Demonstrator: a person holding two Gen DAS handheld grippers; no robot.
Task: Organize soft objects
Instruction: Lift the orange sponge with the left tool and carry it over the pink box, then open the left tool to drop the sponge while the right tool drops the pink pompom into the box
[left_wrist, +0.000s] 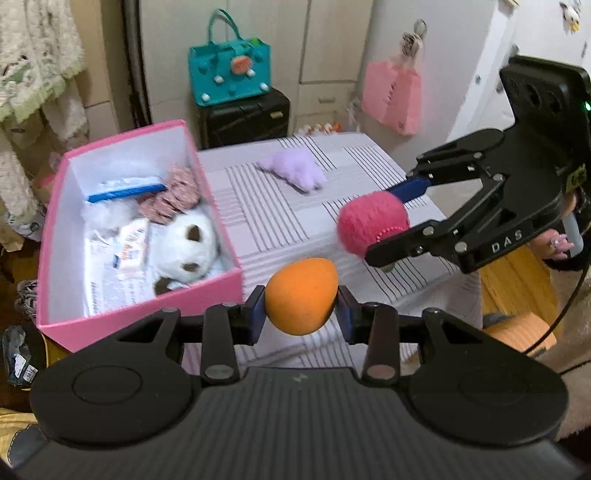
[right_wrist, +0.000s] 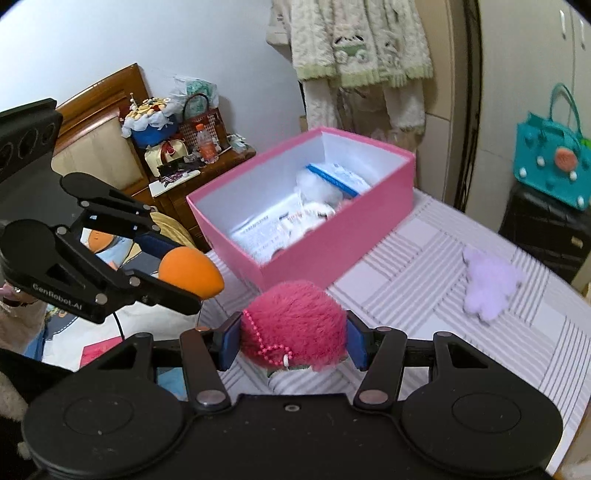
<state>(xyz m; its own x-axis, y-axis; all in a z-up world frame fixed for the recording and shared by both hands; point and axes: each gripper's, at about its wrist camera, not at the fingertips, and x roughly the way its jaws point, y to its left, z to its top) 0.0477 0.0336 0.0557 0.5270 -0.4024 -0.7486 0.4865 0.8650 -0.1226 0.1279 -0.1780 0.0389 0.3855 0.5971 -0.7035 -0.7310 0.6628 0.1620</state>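
Note:
My left gripper (left_wrist: 301, 310) is shut on an orange egg-shaped sponge (left_wrist: 301, 295), held above the table just right of the pink box (left_wrist: 140, 314). My right gripper (right_wrist: 293, 341) is shut on a fuzzy pink ball (right_wrist: 295, 321) with a bead chain, near the box's front corner. The ball (left_wrist: 371, 221) and right gripper (left_wrist: 395, 225) also show in the left wrist view; the sponge (right_wrist: 190, 271) and left gripper (right_wrist: 177, 266) show in the right wrist view. The box (right_wrist: 332, 240) holds a white plush bear (left_wrist: 184, 247), packets and papers. A lilac plush (left_wrist: 295, 170) lies on the striped table (left_wrist: 258, 206).
A teal bag (left_wrist: 229, 70) sits on a black case (left_wrist: 243, 118) behind the table. A pink bag (left_wrist: 391, 96) hangs on the wall at right. A wooden nightstand (right_wrist: 192, 177) with clutter stands beyond the box. Clothes (right_wrist: 358, 40) hang behind it.

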